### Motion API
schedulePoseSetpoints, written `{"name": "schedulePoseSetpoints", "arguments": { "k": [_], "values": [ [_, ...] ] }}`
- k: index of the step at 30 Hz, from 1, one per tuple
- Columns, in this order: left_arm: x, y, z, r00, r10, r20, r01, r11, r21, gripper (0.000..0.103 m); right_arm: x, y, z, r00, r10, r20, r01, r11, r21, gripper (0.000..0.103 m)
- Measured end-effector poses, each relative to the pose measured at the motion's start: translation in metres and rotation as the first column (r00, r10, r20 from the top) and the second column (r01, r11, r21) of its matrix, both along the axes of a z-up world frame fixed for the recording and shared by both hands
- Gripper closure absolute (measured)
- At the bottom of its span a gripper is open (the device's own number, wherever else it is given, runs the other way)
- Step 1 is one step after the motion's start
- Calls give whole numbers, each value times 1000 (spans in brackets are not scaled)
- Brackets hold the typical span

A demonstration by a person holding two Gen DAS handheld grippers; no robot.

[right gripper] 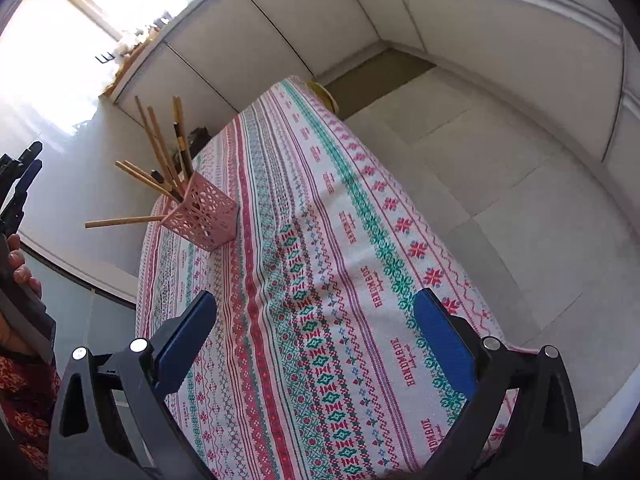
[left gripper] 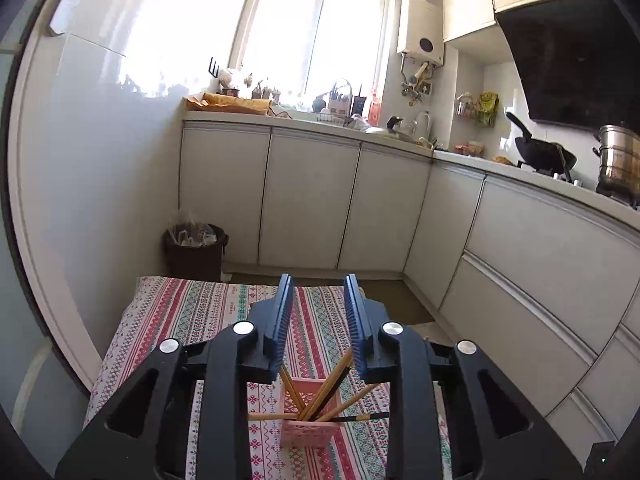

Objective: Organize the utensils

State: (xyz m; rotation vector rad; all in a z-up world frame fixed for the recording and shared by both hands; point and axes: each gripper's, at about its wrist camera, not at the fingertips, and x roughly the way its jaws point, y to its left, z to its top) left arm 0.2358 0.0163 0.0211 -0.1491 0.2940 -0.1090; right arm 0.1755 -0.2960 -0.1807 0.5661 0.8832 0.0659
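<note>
Chopsticks (left gripper: pixel 320 394) stand splayed in pink holder (right gripper: pixel 202 216).

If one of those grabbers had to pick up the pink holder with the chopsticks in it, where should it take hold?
Probably across two opposite flat walls of the pink holder, low down, coming in level from a side. It stands upright on the tablecloth, and the chopsticks fan out above its rim, so a reach from above would likely knock them. The right gripper has its jaws open wide.
</note>
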Motion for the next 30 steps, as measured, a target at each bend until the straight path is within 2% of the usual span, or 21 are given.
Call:
{"name": "schedulePoseSetpoints", "arguments": {
  "k": [1,4,9,11,13,17,18,20,23,24,25,27,30],
  "values": [
    [-12,3,2,1000,-7,14,7,1000,-24,63,-9,0,8,999,-8,43,10,999,-46,7],
    [-50,17,-1,999,-30,43,34,994,-102,58,-38,-2,30,991,-42,130,65,981,-180,7],
    [-89,34,-25,997,-71,30,76,968,-240,56,-84,-19,38,988,-129,79,139,981,-137,7],
    [-100,39,-41,993,-116,10,113,945,-308,55,-101,-20,42,989,-132,71,142,978,-154,7],
    [-111,42,-54,988,-151,-1,142,928,-344,50,-114,-21,47,990,-125,59,134,975,-180,7],
    [-122,41,-58,981,-195,-16,181,933,-311,43,-132,-32,41,994,-108,-8,106,985,-135,7],
    [-125,41,-58,980,-199,-8,188,939,-289,38,-135,-35,39,994,-110,-19,107,986,-126,7],
    [-128,36,-60,969,-248,10,244,942,-230,36,-139,-40,31,993,-114,-34,110,988,-104,7],
    [-129,21,-67,951,-309,-21,302,940,-159,35,-136,-41,16,989,-129,-71,124,989,-76,7],
    [-130,18,-70,950,-310,-30,303,942,-142,28,-133,-40,12,988,-130,-84,125,990,-67,7],
    [-130,15,-72,956,-291,-40,284,951,-126,18,-129,-37,9,987,-131,-91,126,990,-63,7],
    [-130,19,-78,969,-244,-46,238,966,-103,9,-119,-30,8,988,-129,-90,124,991,-56,7],
    [-124,32,-82,985,-160,-61,154,984,-92,7,-103,-15,12,991,-116,-65,113,993,-45,7]
  ]
}}
